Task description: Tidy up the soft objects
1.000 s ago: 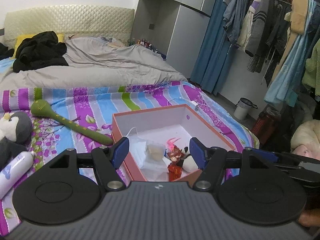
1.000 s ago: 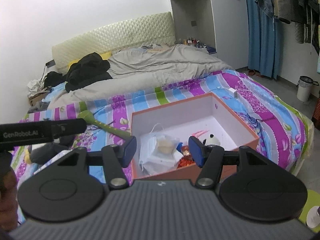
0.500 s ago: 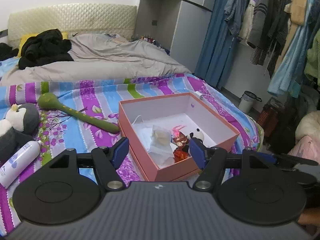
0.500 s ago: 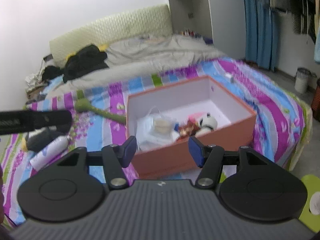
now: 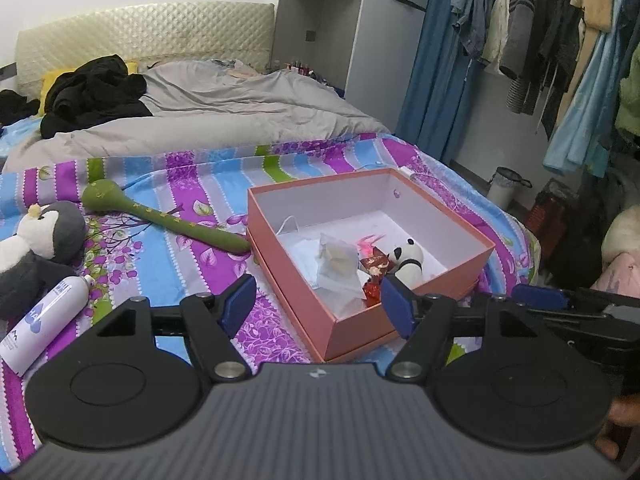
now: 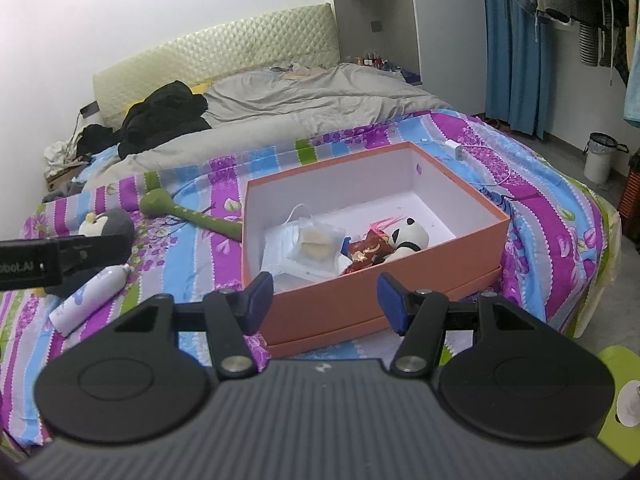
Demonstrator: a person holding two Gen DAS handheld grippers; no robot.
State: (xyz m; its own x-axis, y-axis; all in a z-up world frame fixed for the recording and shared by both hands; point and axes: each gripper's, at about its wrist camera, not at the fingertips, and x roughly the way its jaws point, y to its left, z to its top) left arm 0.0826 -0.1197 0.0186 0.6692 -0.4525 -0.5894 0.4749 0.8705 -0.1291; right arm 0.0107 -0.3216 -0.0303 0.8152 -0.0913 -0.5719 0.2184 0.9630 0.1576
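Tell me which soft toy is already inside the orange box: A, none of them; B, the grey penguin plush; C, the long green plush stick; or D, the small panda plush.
D: the small panda plush lies inside the orange box beside a red packet, while the grey penguin plush and the long green plush stick lie on the striped bedspread outside it.

Even, soft indoor light, no hard shadows. Both views sharp; strong fisheye bending at edges, corners vignetted, upper-left wall (image 6: 160, 20) blown out.
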